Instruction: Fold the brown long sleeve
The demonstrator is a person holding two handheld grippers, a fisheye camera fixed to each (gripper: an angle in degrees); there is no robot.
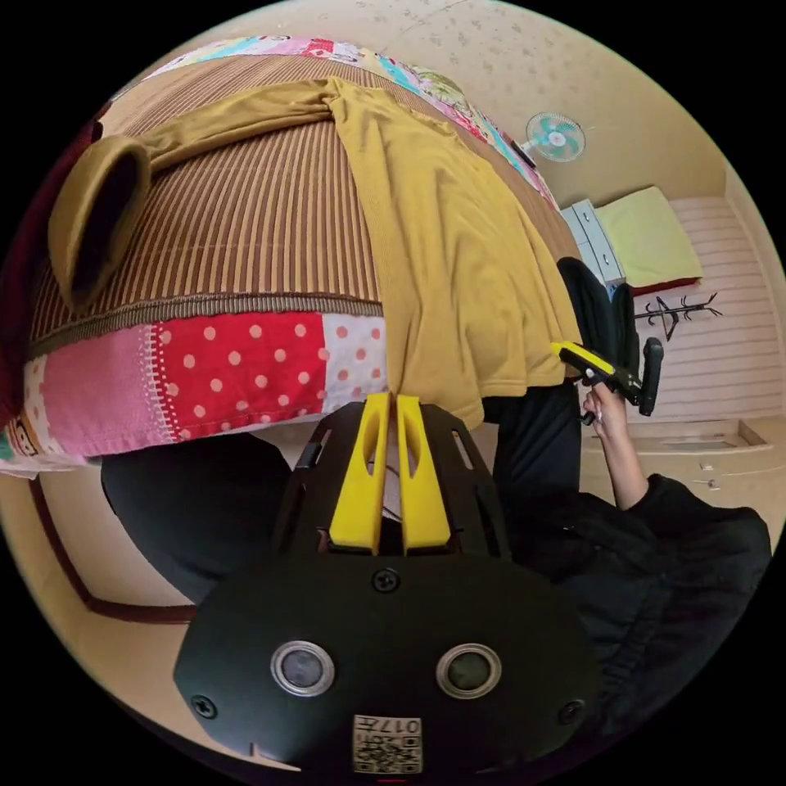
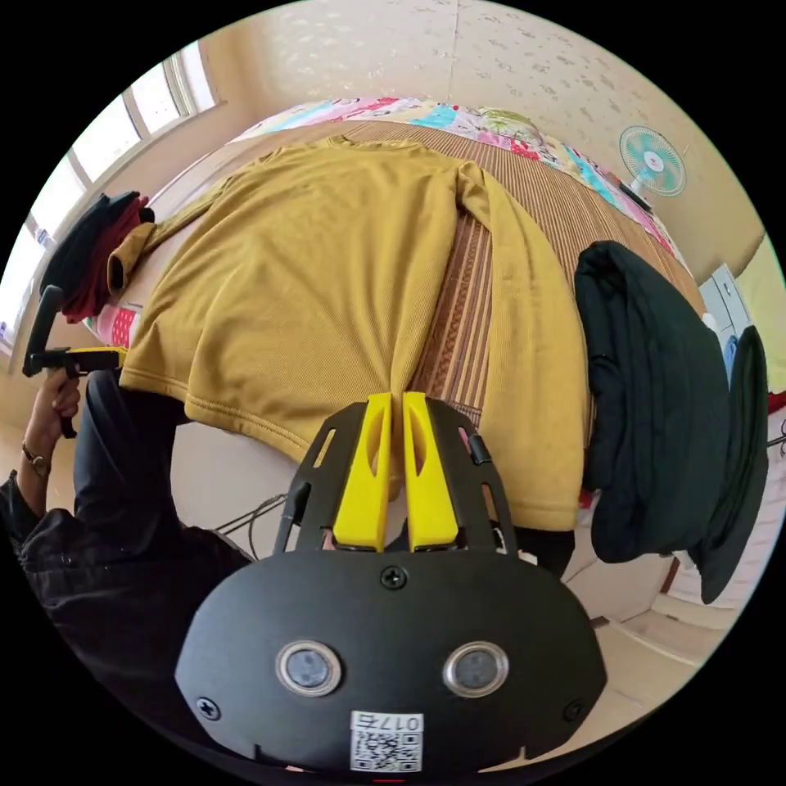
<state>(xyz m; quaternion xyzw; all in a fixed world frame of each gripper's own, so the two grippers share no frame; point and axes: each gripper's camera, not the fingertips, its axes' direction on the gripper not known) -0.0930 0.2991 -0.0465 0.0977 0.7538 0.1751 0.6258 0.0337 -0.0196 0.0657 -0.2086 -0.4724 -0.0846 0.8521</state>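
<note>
In the left gripper view, the brown long sleeve (image 1: 458, 270) lies spread over a striped mat (image 1: 246, 221) on a bed with a patchwork quilt (image 1: 229, 368), its hem hanging over the near edge, and the left gripper (image 1: 391, 401) has its yellow jaws nearly closed, pinching that hem at one corner. In the right gripper view, the same shirt lies flat with a sleeve trailing beside a dark folded garment (image 2: 647, 393), and the right gripper (image 2: 391, 399) likewise nips the hem with jaws almost together, while a person's hand (image 2: 57, 401) at far left grips the other tool's handle.
</note>
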